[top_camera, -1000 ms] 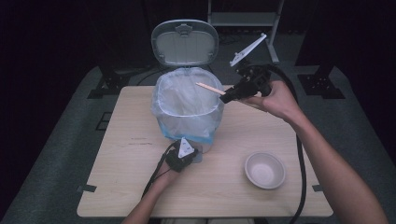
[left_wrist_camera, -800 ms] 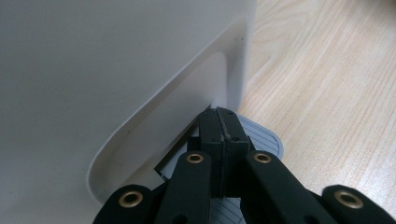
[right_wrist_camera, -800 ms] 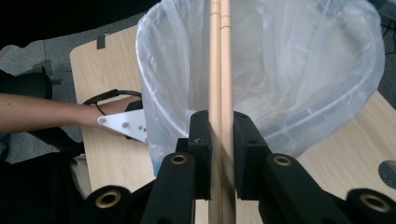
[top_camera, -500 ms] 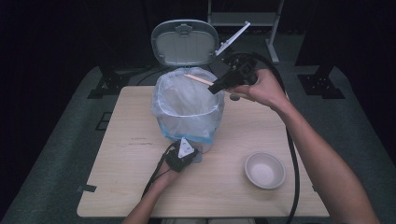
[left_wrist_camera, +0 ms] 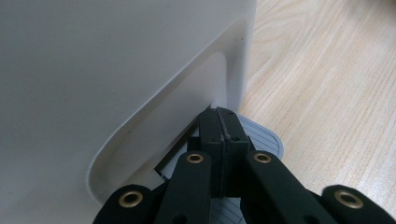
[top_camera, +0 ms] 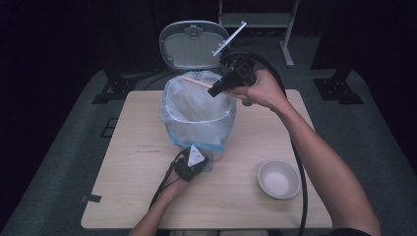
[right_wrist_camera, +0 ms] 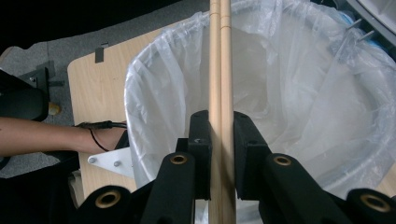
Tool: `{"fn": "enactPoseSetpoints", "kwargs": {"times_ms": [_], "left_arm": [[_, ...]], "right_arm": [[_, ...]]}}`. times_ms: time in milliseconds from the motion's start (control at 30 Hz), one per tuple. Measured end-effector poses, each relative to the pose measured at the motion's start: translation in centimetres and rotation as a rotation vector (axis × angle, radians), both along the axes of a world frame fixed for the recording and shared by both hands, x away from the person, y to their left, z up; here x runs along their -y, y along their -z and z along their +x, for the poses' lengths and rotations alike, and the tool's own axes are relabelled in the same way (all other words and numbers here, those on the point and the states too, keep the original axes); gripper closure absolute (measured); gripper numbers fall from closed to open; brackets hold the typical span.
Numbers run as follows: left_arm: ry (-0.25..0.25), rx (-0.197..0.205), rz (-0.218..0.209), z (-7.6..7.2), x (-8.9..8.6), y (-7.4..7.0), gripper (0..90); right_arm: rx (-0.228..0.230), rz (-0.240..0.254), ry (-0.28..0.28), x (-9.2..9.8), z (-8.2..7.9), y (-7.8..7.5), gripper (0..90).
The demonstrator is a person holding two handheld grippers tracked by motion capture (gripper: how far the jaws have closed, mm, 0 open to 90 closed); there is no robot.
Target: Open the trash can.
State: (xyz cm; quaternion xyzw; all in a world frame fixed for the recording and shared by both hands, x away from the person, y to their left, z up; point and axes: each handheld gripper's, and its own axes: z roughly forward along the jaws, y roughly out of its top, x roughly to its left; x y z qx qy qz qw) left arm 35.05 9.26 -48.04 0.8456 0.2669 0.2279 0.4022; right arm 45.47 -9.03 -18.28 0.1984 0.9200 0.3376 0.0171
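A white pedal bin (top_camera: 216, 140) lined with a clear plastic bag (top_camera: 194, 105) stands mid-table, its lid (top_camera: 192, 44) up. My right gripper (top_camera: 216, 89) hovers over the bin's far right rim, shut on a pair of wooden chopsticks (top_camera: 195, 82) that reach out across the opening. In the right gripper view the chopsticks (right_wrist_camera: 220, 56) run straight up between the jaws of the right gripper (right_wrist_camera: 219, 119), above the bag (right_wrist_camera: 303, 93). My left gripper (top_camera: 199, 158) is at the bin's front foot. It (left_wrist_camera: 219, 112) is shut with nothing between its jaws, tips on the grey ribbed pedal (left_wrist_camera: 268, 140) against the bin wall (left_wrist_camera: 116, 70).
A white bowl (top_camera: 279, 178) sits at the front right of the wooden table (top_camera: 128, 187). Cables trail from both grippers. The floor around the table is dark, with stand feet behind it.
My right gripper has carried the chopsticks leftward and farther back, from beside the bin's right edge to over its rim. The left gripper has stayed on the pedal.
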Motion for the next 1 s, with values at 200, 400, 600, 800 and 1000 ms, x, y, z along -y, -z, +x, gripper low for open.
{"fn": "enactPoseSetpoints", "kwargs": {"times_ms": [200, 400, 600, 800, 1000], "left_arm": [[0.001, 0.001, -0.002, 0.0, 0.0, 0.0, 90.0], [0.001, 0.0, 0.0, 0.0, 0.0, 0.0, 90.0], [0.002, 0.0, -0.001, 0.0, 0.0, 0.0, 90.0], [0.003, -0.001, -0.003, 0.0, 0.0, 0.0, 90.0], [0.003, -0.001, -0.002, 0.0, 0.0, 0.0, 90.0]], "right_arm": [[-0.004, 0.005, -0.001, -0.7, 0.6, 0.0, 78.9], [-0.008, -0.003, 0.0, -1.8, 1.2, 0.2, 78.9], [-0.019, -0.004, 0.004, -2.8, 1.8, 0.5, 78.8], [-0.025, -0.027, 0.006, -3.5, 2.3, 1.1, 78.8], [-0.03, -0.034, 0.0, -4.0, 2.7, 1.6, 78.8]]}}
